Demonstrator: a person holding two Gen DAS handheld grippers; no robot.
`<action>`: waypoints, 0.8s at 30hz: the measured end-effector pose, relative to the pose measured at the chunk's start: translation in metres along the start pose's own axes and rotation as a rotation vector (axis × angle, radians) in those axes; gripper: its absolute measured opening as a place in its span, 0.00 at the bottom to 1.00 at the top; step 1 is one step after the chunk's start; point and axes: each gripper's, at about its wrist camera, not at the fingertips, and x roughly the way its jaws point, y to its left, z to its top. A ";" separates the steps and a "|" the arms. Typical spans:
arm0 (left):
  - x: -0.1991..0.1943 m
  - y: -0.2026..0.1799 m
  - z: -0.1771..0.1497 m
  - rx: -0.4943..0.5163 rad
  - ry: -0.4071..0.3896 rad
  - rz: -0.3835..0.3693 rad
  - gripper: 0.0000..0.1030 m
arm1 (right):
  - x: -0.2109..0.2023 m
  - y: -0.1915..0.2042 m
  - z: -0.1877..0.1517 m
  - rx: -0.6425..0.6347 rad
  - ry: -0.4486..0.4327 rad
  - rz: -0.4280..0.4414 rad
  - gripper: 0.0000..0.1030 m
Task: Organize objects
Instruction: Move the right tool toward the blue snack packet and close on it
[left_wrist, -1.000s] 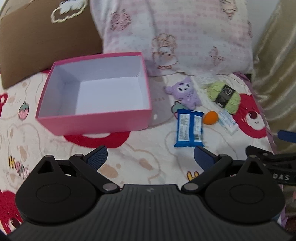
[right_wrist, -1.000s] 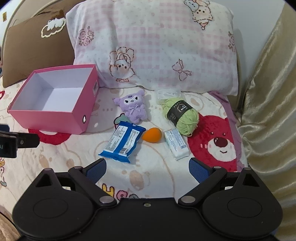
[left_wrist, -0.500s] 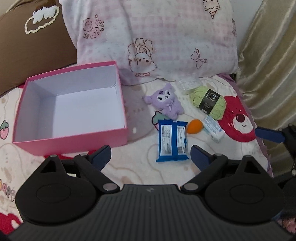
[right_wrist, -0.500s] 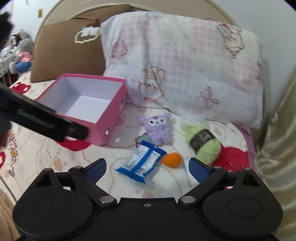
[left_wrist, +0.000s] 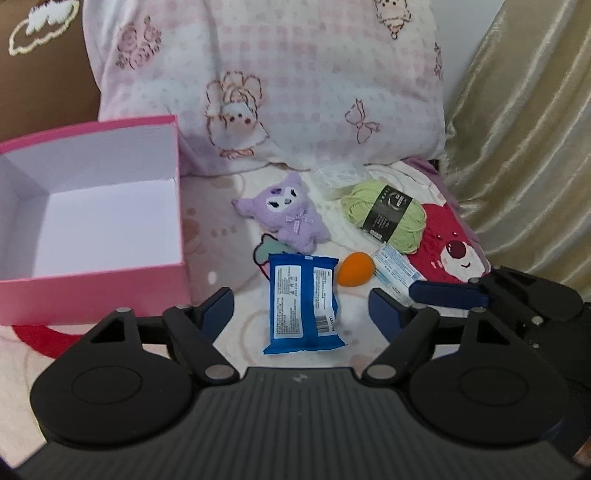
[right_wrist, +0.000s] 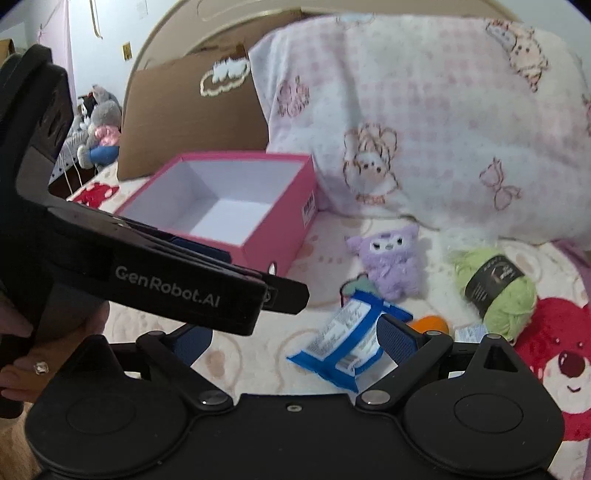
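Note:
An open pink box with a white inside sits empty at the left; it also shows in the right wrist view. To its right on the bed lie a purple plush, a blue packet, an orange egg-shaped sponge, a green yarn ball and a small white-blue tube. My left gripper is open, hovering just before the blue packet. My right gripper is open and empty, low over the packet; its finger shows at the right in the left wrist view.
A pink checked pillow and a brown pillow stand behind the objects. A gold curtain hangs at the right. The left gripper's body crosses the right wrist view. Stuffed toys sit far left.
Both grippers moved forward and lower toward the blue packet. The left gripper swung right, so the box slid to the left edge. The right gripper's finger came in beside the left one.

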 end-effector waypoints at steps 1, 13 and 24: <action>0.006 0.001 0.000 -0.001 0.014 0.004 0.70 | 0.004 -0.003 -0.001 0.010 0.024 0.009 0.95; 0.046 0.011 -0.021 -0.067 0.113 -0.044 0.57 | 0.036 -0.027 -0.039 0.154 0.032 0.006 0.92; 0.058 0.012 -0.025 0.001 -0.016 -0.008 0.53 | 0.056 -0.023 -0.049 0.108 0.032 -0.076 0.82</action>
